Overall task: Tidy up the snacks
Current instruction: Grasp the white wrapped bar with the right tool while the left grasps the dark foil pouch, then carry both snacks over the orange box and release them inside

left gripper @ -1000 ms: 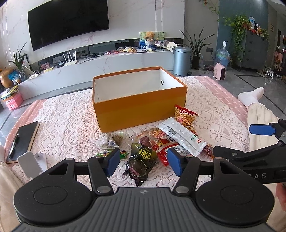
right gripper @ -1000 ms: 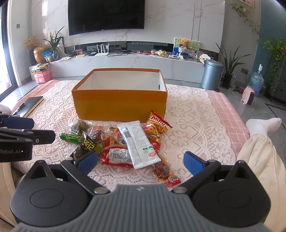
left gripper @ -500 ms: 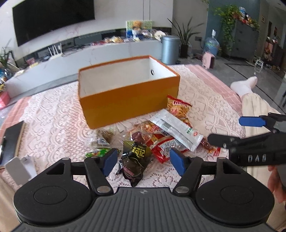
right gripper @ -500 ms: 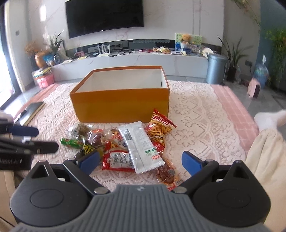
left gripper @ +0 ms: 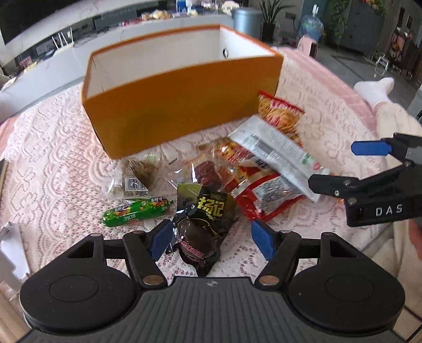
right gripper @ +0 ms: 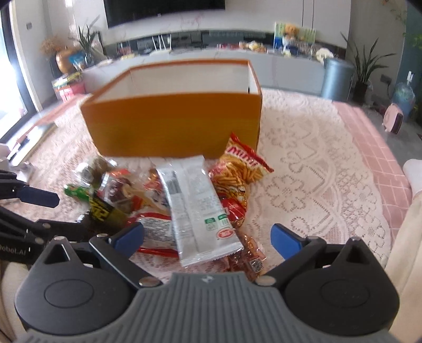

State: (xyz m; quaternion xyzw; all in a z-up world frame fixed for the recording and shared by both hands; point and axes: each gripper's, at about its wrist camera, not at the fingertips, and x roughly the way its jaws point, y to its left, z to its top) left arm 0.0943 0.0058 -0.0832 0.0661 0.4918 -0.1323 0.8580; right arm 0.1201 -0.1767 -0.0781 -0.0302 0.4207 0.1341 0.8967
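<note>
A pale lace cloth [right gripper: 311, 168] covers a pink checked surface [right gripper: 374, 147], and beyond it stand a long grey cabinet [right gripper: 287, 66], a grey bin [right gripper: 336, 79], a potted plant [right gripper: 365, 63], a wall television [right gripper: 163, 8] and a water bottle [left gripper: 310, 25].

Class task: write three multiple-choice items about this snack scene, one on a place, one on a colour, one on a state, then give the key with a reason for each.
1. Where does the snack pile lie?
A. inside the box
B. on the lace cloth in front of the box
C. on the floor

2. What colour is the outside of the box?
A. orange
B. blue
C. green

3. What is in the left hand-held gripper?
A. nothing, it is open
B. the green sausage
C. the white packet

Key:
1 B: the packets sit on the lace cloth, before the orange box.
2 A: its outer wall is orange, with white inside.
3 A: the left hand-held gripper stands open around the dark snack packet, pads not pressing.
</note>
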